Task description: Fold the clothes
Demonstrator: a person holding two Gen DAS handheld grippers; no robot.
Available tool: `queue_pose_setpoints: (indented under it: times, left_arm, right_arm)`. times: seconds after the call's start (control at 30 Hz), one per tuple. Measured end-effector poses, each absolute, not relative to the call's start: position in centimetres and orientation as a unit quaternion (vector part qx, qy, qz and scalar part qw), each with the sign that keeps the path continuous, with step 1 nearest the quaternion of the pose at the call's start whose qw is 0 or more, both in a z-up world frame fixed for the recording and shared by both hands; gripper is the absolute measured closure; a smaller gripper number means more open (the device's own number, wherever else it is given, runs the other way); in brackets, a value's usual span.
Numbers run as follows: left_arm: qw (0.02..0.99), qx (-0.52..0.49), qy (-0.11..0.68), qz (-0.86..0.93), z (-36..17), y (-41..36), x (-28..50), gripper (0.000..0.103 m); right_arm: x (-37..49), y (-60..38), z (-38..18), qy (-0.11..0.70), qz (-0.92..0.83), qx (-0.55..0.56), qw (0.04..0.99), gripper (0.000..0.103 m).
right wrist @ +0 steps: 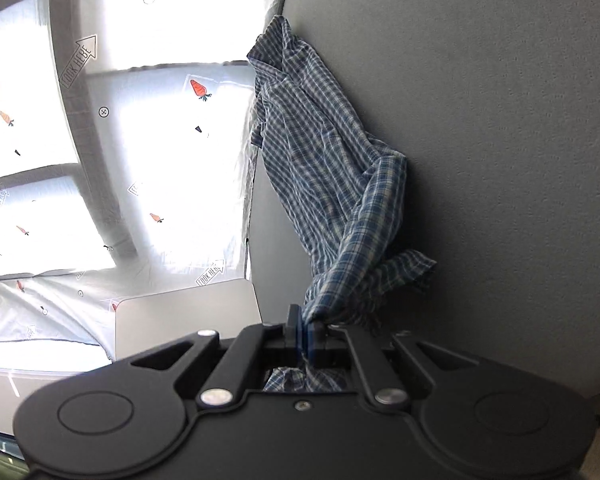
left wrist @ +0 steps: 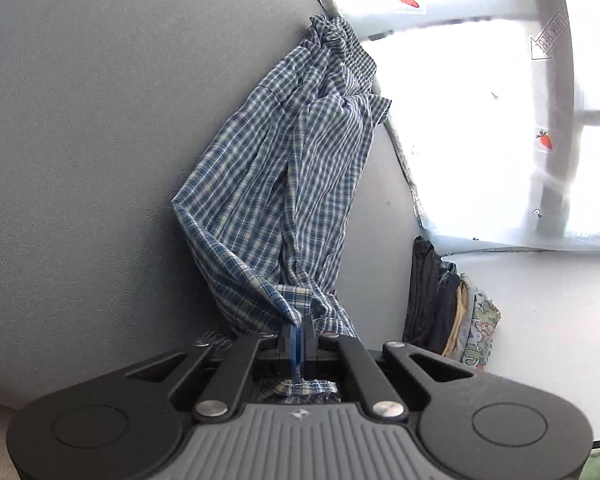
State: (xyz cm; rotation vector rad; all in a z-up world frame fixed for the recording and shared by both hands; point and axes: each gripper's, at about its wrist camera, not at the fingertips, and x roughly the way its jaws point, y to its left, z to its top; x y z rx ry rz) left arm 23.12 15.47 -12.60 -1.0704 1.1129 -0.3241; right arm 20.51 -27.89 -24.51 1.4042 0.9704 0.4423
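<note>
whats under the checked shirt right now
The grey table lies under the checked shirt, whose near edge is pinched in the left gripper and right gripper. Whatever the bunched cloth covers is hidden.

- The left gripper (left wrist: 299, 334) had a matte black frame with two rounded lobes, each stamped with a shallow circle.
- A grey ribbed plate with a small emblem sat at its middle.
- Two black link bars ran forward, each pinned by a round silver screw.
- Its finger pads (left wrist: 296, 344) were blue.
- The right gripper (right wrist: 305, 332) had the same black, two-lobed frame, silver pins and blue pads (right wrist: 310, 340), with one small screw at the centre.
</note>
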Motion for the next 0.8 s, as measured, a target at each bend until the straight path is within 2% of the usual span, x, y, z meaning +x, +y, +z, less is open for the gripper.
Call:
queue_pose_setpoints:
  times: [0.3, 0.8]
  left_arm:
    - [0.711, -0.531, 0.447, -0.113, -12.0, 18.1, 26.0, 0.102]
    - [0.695, -0.561, 0.444, -0.079, -14.9, 18.4, 33.7, 0.102]
  right_arm:
    - [23.1, -30.1, -23.7, 0.371, 0.166, 0.657, 0.635, 0.100]
    - [32.2, -30.8, -28.1, 0.427, 0.121, 0.677, 0.586, 0.099]
